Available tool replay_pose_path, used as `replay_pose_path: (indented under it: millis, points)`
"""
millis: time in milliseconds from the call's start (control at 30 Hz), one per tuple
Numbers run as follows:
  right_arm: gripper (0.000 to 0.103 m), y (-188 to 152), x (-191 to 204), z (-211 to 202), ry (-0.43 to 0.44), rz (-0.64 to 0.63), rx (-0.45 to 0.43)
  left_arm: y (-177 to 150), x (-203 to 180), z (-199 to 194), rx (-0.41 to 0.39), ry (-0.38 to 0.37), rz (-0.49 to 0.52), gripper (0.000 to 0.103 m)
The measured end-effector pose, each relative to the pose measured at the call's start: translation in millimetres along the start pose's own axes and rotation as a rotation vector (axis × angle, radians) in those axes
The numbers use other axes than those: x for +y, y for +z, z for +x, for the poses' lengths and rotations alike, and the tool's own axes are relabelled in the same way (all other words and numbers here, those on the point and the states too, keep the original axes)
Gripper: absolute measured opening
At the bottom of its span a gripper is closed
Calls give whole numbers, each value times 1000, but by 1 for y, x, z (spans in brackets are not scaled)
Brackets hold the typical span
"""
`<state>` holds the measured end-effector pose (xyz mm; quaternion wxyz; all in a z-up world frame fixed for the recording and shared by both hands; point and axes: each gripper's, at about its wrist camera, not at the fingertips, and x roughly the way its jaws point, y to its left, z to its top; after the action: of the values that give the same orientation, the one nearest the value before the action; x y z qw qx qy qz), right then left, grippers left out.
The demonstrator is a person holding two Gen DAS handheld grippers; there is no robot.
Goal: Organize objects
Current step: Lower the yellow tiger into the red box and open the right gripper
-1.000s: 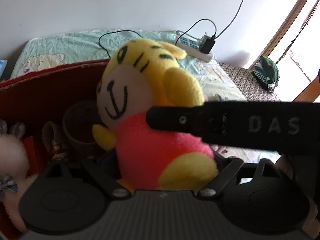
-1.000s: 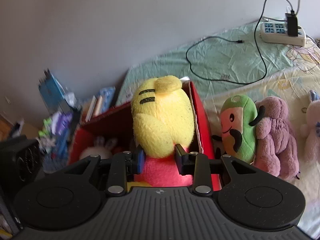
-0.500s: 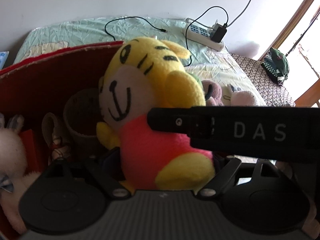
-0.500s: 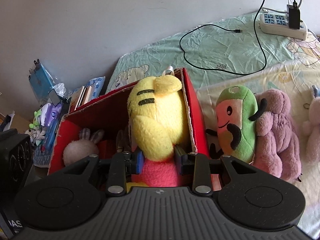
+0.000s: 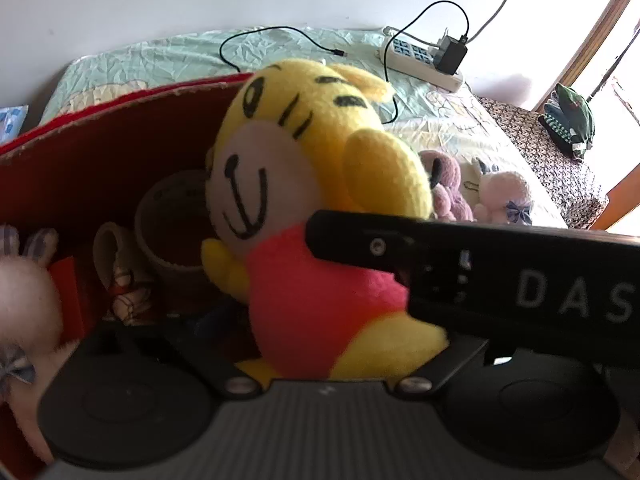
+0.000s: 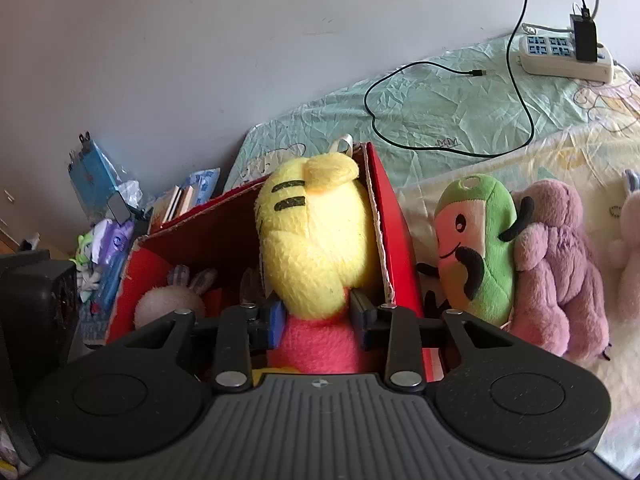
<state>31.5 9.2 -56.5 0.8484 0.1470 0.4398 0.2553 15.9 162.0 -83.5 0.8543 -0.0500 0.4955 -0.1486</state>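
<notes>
Cardboard in red forms the box (image 6: 396, 240) on the bed (image 6: 448, 120), already holding a white bunny plush (image 6: 168, 304) and a roll of tape (image 5: 168, 220). Our right gripper (image 6: 318, 316) pinches the yellow tiger plush (image 6: 316, 240) at the neck, low inside the box; our left gripper's (image 5: 320, 364) opening we cannot tell. An avocado plush (image 6: 476, 248), purple plush (image 6: 560, 264) and power strip (image 6: 560, 56) lie on the bed beside it.

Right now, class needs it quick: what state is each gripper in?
Left gripper: cannot be told; its fingers are hidden behind the yellow tiger plush.
Right gripper: closed on the yellow tiger plush, above the red box.
</notes>
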Motion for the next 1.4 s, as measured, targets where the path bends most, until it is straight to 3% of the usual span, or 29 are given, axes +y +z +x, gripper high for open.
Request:
replay_pose_path:
  millis: [500,1400]
  points:
    - [34,-10,-5,-9,42,40,-46,0,-11,-6,-10,59,55,99]
    - [39,-25,-6,-34,24,58,-101,-9,-35,-35,-82,182,104,100]
